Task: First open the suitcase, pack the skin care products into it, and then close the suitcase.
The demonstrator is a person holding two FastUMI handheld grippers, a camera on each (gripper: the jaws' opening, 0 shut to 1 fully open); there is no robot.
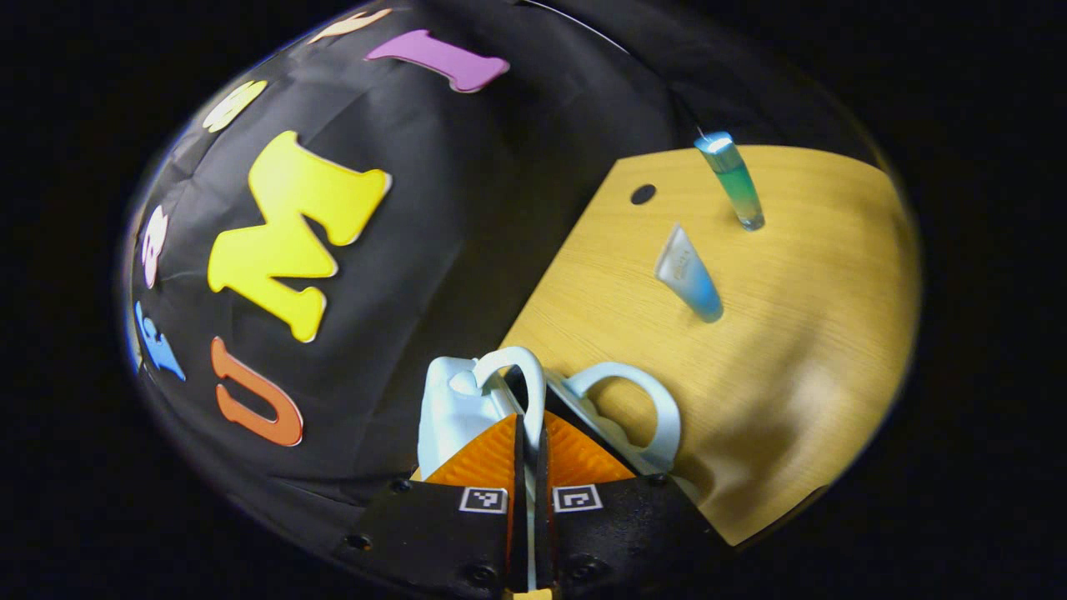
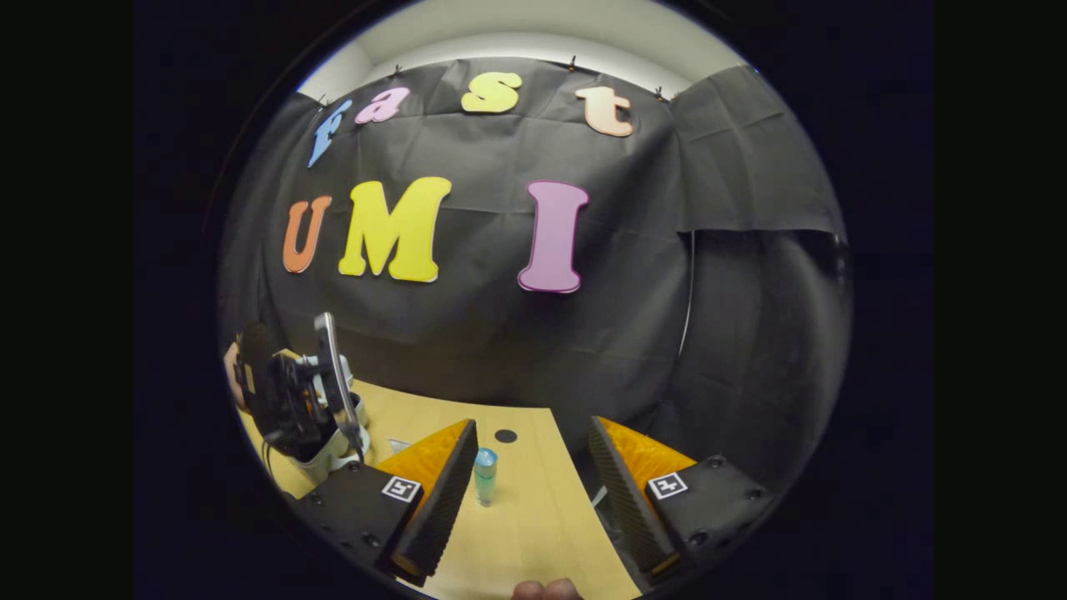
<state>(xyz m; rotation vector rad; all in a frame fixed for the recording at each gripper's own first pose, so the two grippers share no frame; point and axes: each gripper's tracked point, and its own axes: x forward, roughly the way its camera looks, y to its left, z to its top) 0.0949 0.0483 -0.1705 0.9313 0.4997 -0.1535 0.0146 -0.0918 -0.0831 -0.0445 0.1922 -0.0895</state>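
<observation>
Along the bottom of the left gripper view, the left gripper (image 1: 528, 433) has its 2 fingers pressed together on a thin pale handle loop (image 1: 523, 367) of the small light-blue suitcase (image 1: 454, 408). The loop rises between the fingers and curves over their tips. A second handle loop (image 1: 642, 400) lies just beside, to the right, resting on the wooden table (image 1: 800, 333). The suitcase sits at the table's near edge, against the booth wall side. Farther out on the table stand 2 skin care tubes, well apart from the suitcase: a pale blue tube (image 1: 688, 275), tilted, and a green-blue tube (image 1: 733, 179) beyond it. A dark round hole (image 1: 643, 194) marks the tabletop near the far corner.

Low in the right gripper view, the right gripper (image 2: 533, 475) holds its fingers wide apart, gripping nothing. A green-blue tube (image 2: 485, 475) stands upright on the table (image 2: 542, 533) between them, close to the left finger; whether it touches cannot be told. At far left, the other gripper (image 2: 292, 400) hangs over the suitcase (image 2: 333, 450), with part of a hand (image 2: 231, 375) behind it.
</observation>
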